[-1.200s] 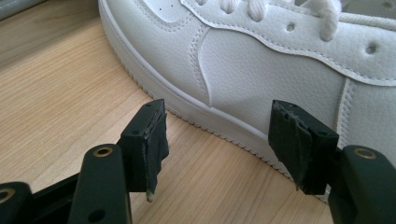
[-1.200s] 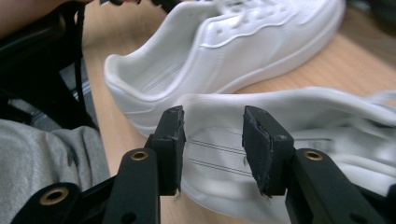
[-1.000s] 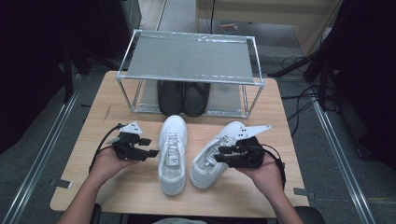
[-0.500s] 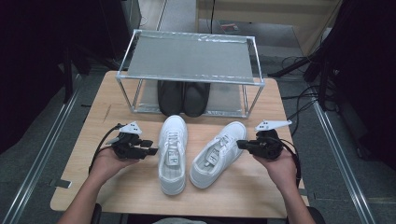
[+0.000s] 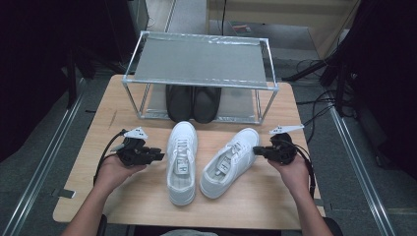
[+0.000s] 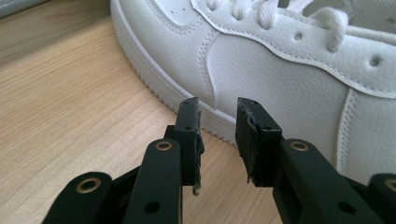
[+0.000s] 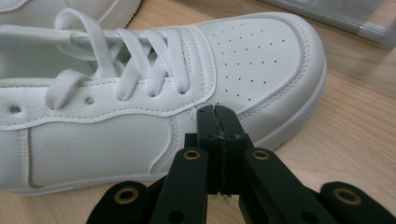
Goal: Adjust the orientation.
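High view: the right tongs (image 5: 255,150), jaws pressed together and empty, have drawn back from the angled right sneaker (image 5: 230,162) to just beside its toe. The left tongs (image 5: 158,156), jaws slightly apart, sit beside the left sneaker (image 5: 182,161). Both shoes rest mid-worktop (image 5: 147,196), unshelved, before the rack (image 5: 199,63).

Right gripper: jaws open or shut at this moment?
Shut. In the right gripper view, the right gripper has its jaws pressed together with nothing between them, just beside the white shoe.

Right gripper (image 7: 218,112), fingers (image 7: 208,128) pressed together, faces white sneaker (image 7: 140,88).
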The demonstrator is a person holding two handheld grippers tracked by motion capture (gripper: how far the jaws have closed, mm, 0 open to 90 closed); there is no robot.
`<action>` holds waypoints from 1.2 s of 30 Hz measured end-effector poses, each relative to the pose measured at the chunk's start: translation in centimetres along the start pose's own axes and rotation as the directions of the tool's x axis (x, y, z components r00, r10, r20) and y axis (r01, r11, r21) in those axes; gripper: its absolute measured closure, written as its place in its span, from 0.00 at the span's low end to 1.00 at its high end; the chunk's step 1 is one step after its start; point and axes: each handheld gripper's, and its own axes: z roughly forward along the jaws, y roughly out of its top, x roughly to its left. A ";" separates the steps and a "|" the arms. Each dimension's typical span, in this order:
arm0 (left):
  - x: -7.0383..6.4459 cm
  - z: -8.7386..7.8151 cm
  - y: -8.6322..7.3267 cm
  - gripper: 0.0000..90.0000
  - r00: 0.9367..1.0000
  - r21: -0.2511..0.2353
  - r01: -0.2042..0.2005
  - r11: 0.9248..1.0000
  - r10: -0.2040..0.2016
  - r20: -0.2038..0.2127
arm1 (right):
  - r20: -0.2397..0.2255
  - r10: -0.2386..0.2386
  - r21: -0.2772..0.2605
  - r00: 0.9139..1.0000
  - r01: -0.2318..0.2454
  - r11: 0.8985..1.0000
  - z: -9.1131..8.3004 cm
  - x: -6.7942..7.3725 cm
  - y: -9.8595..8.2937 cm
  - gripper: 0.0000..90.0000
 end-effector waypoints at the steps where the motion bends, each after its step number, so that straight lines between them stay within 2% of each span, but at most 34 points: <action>1: 0.1 -0.1 0.0 0.78 1.000 0.000 0.002 1.000 -0.002 0.001 | 0.001 -0.003 0.006 1.000 0.003 1.000 0.2 0.0 0.1 1.00; 10: -0.1 -0.7 -0.7 0.76 1.000 -0.016 0.018 1.000 -0.019 -0.016 | 0.002 -0.037 0.020 0.999 0.037 0.999 0.8 0.0 0.7 1.00; 16: -0.4 -0.9 -0.9 0.78 1.000 -0.034 0.025 0.999 -0.025 -0.019 | -0.026 -0.024 0.016 0.999 0.025 1.000 1.2 -0.4 1.2 1.00; 20: 0.0 -0.4 -0.6 0.78 0.997 -0.059 0.069 0.996 -0.071 -0.030 | -0.056 -0.001 0.006 0.998 0.001 1.000 1.8 -0.8 1.7 1.00; 22: -0.1 -0.3 -0.5 0.79 0.997 -0.062 0.065 0.996 -0.068 -0.036 | -0.067 -0.001 0.007 0.998 0.002 1.000 2.2 -0.9 2.0 1.00; 26: -0.1 -0.2 -0.4 0.89 0.992 -0.047 0.123 0.991 -0.124 -0.008 | -0.081 -0.026 0.004 0.996 0.026 1.000 2.9 -0.9 2.8 1.00; 30: -0.2 -0.3 -0.4 0.94 0.992 -0.055 0.126 0.990 -0.127 -0.014 | -0.103 -0.046 0.005 0.994 0.046 0.999 3.5 -1.1 3.4 1.00; 34: -0.1 0.1 -0.5 0.95 0.991 -0.044 0.129 0.991 -0.131 -0.023 | -0.106 -0.074 0.006 0.992 0.075 0.997 4.0 -0.9 4.0 1.00; 36: -0.1 0.4 -0.3 0.95 0.992 -0.040 0.123 0.992 -0.124 -0.029 | -0.112 -0.075 -0.002 0.991 0.075 0.997 4.3 -0.9 4.1 1.00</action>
